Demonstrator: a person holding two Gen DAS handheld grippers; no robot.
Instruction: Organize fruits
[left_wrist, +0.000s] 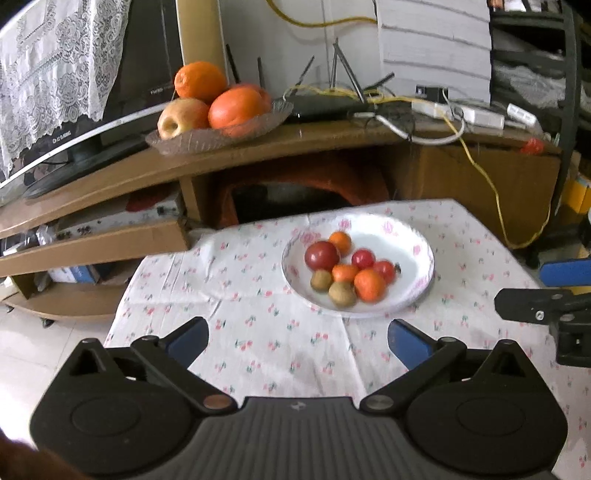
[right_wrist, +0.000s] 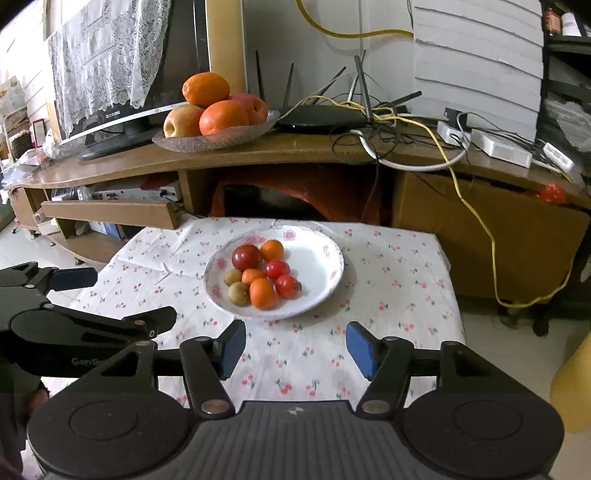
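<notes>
Both tongs stood wide and empty over the near edge of the table. The right gripper (right_wrist: 295, 345) faced the white plate (right_wrist: 325, 280) almost dead ahead; the left gripper (left_wrist: 297, 341) had it ahead and slightly rightward. The small fruits (right_wrist: 264, 275) clustered on the plate's left half, so the left seemed marginally nearer them.

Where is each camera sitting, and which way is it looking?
Left wrist: sits on the left gripper, open, looking forward over the flowered table at the fruit plate; the right gripper pokes in at the right edge.
Right wrist: sits on the right gripper, open, facing the same plate; the left gripper shows at left.
Both share the plate and the glass fruit dish on the shelf behind.
</notes>
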